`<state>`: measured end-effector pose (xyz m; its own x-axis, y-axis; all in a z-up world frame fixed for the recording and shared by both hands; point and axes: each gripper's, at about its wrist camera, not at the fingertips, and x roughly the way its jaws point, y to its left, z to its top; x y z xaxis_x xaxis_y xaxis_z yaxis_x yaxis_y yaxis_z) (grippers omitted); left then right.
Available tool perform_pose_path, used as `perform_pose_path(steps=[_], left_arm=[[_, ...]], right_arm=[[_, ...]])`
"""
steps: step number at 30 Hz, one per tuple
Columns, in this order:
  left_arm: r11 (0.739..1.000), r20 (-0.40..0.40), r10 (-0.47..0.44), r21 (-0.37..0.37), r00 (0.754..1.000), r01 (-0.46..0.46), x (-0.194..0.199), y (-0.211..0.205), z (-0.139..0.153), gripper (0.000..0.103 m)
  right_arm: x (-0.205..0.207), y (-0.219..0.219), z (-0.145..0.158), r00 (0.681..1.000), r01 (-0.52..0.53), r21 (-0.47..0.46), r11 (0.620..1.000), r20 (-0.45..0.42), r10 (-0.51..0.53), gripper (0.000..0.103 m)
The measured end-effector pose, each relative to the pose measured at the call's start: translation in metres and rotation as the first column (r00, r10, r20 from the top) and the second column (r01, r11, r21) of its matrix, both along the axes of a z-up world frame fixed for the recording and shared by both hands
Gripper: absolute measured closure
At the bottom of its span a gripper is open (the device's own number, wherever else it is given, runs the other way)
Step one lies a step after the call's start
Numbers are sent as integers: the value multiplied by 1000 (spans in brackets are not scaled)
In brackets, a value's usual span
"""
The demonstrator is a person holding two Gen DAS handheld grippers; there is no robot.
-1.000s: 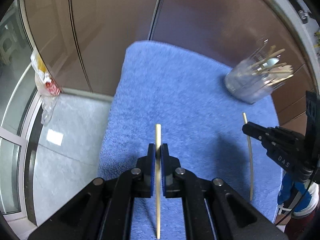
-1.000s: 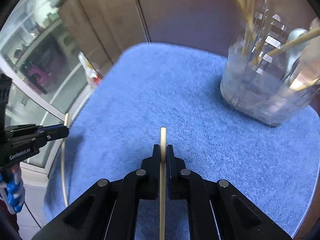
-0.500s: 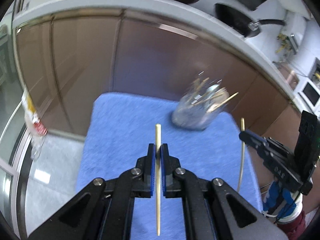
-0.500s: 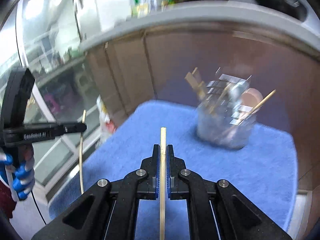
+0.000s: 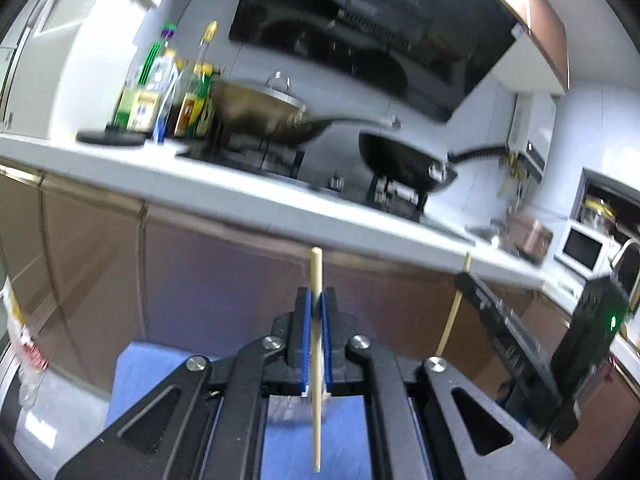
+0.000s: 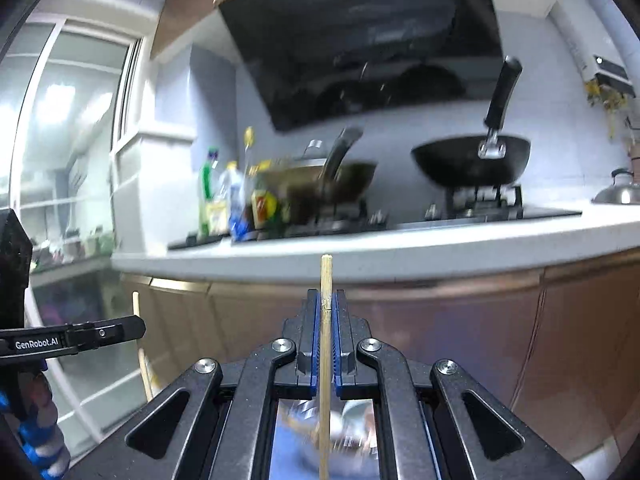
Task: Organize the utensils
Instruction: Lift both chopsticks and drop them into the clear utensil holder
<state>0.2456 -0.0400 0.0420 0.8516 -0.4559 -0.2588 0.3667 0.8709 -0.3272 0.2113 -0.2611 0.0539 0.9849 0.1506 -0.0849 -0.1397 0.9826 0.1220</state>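
Note:
Each gripper holds one pale wooden chopstick upright, high above the blue towel. My left gripper [image 5: 316, 300] is shut on a chopstick [image 5: 316, 344] that passes between its blue pads. My right gripper [image 6: 326, 300] is shut on another chopstick [image 6: 326, 344]. In the left wrist view the right gripper [image 5: 466, 280] shows at the right with its chopstick [image 5: 450, 320]. In the right wrist view the left gripper [image 6: 138, 328] shows at the left with its chopstick [image 6: 142, 356]. The clear utensil holder [image 6: 352, 412] is mostly hidden under the right gripper's frame.
A white kitchen counter [image 5: 200, 176] with brown cabinet doors [image 5: 220, 272] runs across ahead. On it stand two woks [image 5: 400, 160] on a stove and several bottles [image 5: 160, 96]. The blue towel [image 5: 140, 376] lies below. A glass door [image 6: 60, 160] is at the left.
Both grippers have risen and tilted up with their chopsticks. The view went from the towel and the utensil holder to the counter and stove. The holder has slid under the gripper frames.

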Motion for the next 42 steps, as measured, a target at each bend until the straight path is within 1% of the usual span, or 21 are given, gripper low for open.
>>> perform_pose_path(steps=[2, 4, 7, 9, 11, 14, 18, 20, 23, 24, 26, 27, 28, 29, 30, 33, 35, 37, 39, 40, 42], left_arm=[[1000, 42, 27, -11, 999, -27, 16, -10, 6, 98], [999, 76, 52, -19, 996, -51, 33, -22, 6, 98], [996, 107, 83, -25, 991, -80, 57, -37, -3, 98], [994, 125, 107, -15, 986, -106, 70, -48, -13, 98], [993, 123, 121, -12, 985, -120, 84, -56, -29, 98], [989, 130, 148, -4, 980, -148, 95, -62, -50, 98], [986, 120, 161, 13, 980, -164, 108, -68, -77, 98], [984, 136, 173, 18, 976, -177, 103, -71, -86, 98], [985, 134, 164, 36, 977, -170, 103, -75, -99, 98], [983, 142, 173, 41, 975, -181, 100, -76, -103, 96], [981, 152, 178, 49, 972, -187, 95, -74, -105, 96], [982, 149, 175, 46, 973, -184, 92, -72, -105, 95], [982, 143, 174, 42, 974, -182, 88, -69, -103, 89], [982, 142, 175, 40, 974, -182, 86, -67, -101, 85], [982, 141, 176, 39, 974, -183, 83, -64, -99, 81], [981, 140, 179, 43, 974, -187, 70, -55, -90, 80], [979, 135, 187, 53, 973, -195, 58, -48, -84, 78], [977, 129, 189, 74, 973, -200, 45, -43, -79, 71], [975, 119, 191, 92, 974, -202, 31, -38, -77, 69], [974, 115, 193, 102, 975, -204, 25, -37, -76, 67], [967, 107, 205, 130, 973, -218, 9, -35, -73, 62]], right_arm=[[18, -2, 3, 999, 20, 8, 1000, 45, -20, 98], [30, -2, 2, 997, 29, 6, 1000, 75, -29, 98], [52, -4, -7, 994, 40, -11, 999, 102, -39, 98], [65, -4, -17, 993, 42, -19, 999, 107, -39, 98], [76, -5, -27, 993, 43, -18, 999, 110, -41, 98], [90, -4, -45, 993, 53, -26, 998, 108, -49, 98], [97, -5, -70, 994, 67, -15, 998, 87, -66, 98], [98, -5, -82, 995, 77, -23, 997, 73, -75, 98], [98, -4, -97, 996, 81, -33, 996, 39, -80, 97], [96, -4, -100, 996, 82, -36, 996, 34, -80, 97], [90, -5, -104, 996, 84, -40, 996, 27, -83, 97], [86, -6, -105, 996, 85, -36, 996, 25, -85, 91], [83, -7, -105, 996, 87, -33, 996, 24, -86, 87], [78, -8, -104, 995, 94, -30, 995, 22, -93, 79], [75, -9, -104, 995, 98, -31, 995, 21, -97, 77], [60, -12, -98, 994, 110, -31, 993, 11, -110, 77], [49, -13, -94, 993, 119, -37, 992, 2, -119, 77], [40, -13, -90, 992, 123, -44, 991, -7, -124, 76], [27, -12, -85, 991, 134, -58, 989, -21, -135, 70], [20, -11, -83, 990, 134, -58, 989, -27, -135, 69], [4, -7, -79, 989, 138, -72, 988, -49, -142, 62]])
